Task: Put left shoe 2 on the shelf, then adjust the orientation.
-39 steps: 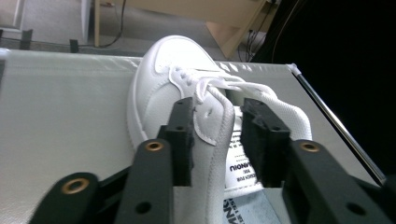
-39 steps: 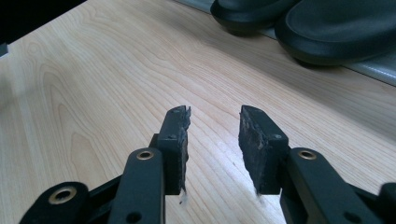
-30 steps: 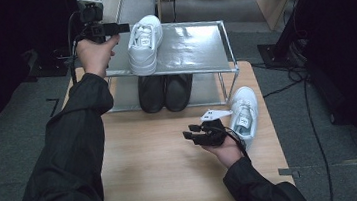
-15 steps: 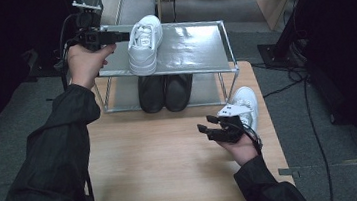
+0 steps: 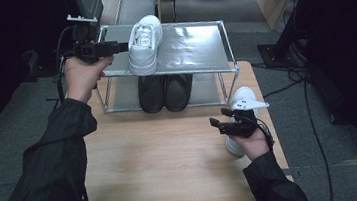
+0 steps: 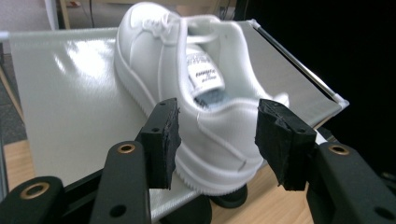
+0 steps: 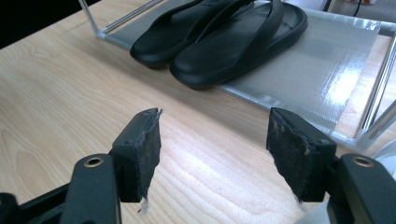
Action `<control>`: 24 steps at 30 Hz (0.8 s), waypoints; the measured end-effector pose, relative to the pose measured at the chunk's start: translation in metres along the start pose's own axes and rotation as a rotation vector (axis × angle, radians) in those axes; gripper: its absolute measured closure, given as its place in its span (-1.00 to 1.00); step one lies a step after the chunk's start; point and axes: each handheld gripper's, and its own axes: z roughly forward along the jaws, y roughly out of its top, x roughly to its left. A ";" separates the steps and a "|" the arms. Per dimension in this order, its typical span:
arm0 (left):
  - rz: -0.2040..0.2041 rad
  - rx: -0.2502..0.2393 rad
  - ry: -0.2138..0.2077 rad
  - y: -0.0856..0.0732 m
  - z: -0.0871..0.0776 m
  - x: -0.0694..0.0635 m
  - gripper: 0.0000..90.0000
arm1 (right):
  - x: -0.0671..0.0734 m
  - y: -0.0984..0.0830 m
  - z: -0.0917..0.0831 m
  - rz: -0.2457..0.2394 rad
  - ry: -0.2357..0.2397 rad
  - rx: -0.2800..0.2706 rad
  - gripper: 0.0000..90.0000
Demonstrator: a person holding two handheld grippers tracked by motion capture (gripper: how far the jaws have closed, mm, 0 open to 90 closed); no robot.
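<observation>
On the rack's top shelf (image 5: 196, 46), white sneaker (image 5: 144, 44) toe pointing away, left tool (image 6: 217, 135) spread around its heel, right tool (image 7: 212, 149) spread, empty.

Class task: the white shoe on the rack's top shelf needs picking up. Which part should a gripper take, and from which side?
Probably the heel, from the shelf's near-left side. The white shoe points away, its heel collar facing the open left gripper, narrow enough to fit between the jaws.

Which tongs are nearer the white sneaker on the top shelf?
Left. The left tongs sit open around the heel of the white sneaker; the right tongs hover open over the table, far below.
</observation>
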 end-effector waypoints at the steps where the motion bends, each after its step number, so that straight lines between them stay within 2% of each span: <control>1: -0.006 0.000 0.000 -0.004 -0.002 0.001 0.10 | -0.001 0.001 0.000 0.000 0.001 -0.002 -0.22; 8: 0.004 -0.013 -0.009 -0.031 -0.016 0.008 0.05 | -0.006 0.002 0.002 0.007 -0.005 -0.006 -0.27; 13: 0.018 -0.010 0.007 -0.051 -0.024 0.014 0.04 | -0.007 0.002 0.000 0.009 -0.004 -0.006 -0.25; 19: 0.043 -0.003 0.030 -0.072 -0.026 0.021 0.03 | -0.009 0.002 -0.005 0.017 -0.007 -0.016 -0.24; 24: 0.043 0.002 0.009 -0.089 -0.023 0.023 0.03 | -0.011 0.001 -0.007 0.025 -0.017 -0.016 -0.24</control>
